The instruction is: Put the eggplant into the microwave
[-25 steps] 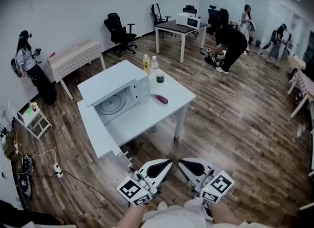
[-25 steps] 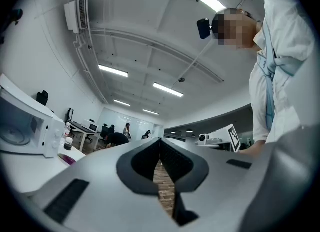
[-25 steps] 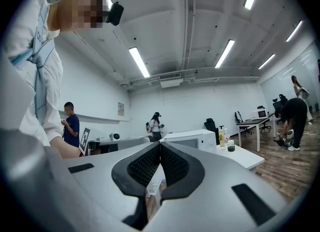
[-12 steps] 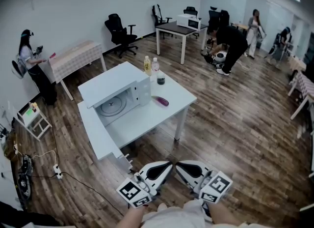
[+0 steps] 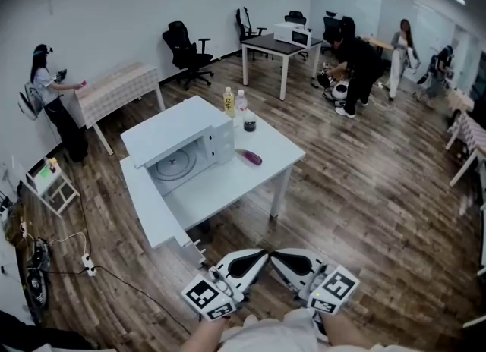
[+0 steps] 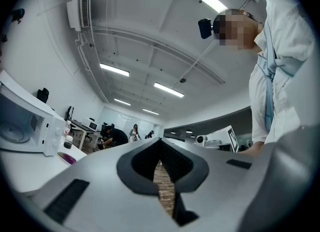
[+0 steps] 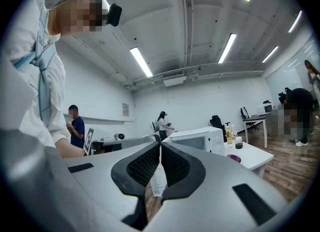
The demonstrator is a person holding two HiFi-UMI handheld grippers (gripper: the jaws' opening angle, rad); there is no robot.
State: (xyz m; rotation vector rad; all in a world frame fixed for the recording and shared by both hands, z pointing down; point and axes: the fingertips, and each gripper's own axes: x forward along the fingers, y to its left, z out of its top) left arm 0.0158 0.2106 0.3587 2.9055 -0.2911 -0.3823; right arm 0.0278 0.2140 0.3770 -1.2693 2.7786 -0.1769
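Observation:
A purple eggplant (image 5: 251, 158) lies on the white table (image 5: 228, 187), just right of the white microwave (image 5: 171, 129). The microwave's door (image 5: 152, 205) hangs wide open and its turntable shows. Both grippers are low in the head view, held close to the person and well short of the table. My left gripper (image 5: 262, 253) and right gripper (image 5: 276, 255) are both shut with nothing in them, tips nearly touching each other. In the left gripper view the left gripper (image 6: 161, 142) has the eggplant (image 6: 67, 158) far to its left. The right gripper (image 7: 160, 145) sees the eggplant (image 7: 234, 159) beside the microwave (image 7: 200, 140).
Two bottles (image 5: 233, 101) and a dark jar (image 5: 249, 123) stand at the table's far edge behind the eggplant. A power strip and cable (image 5: 89, 265) lie on the wood floor at left. Other desks, office chairs and several people are further back.
Both grippers have stayed nearly still. Only the people in the background have shifted.

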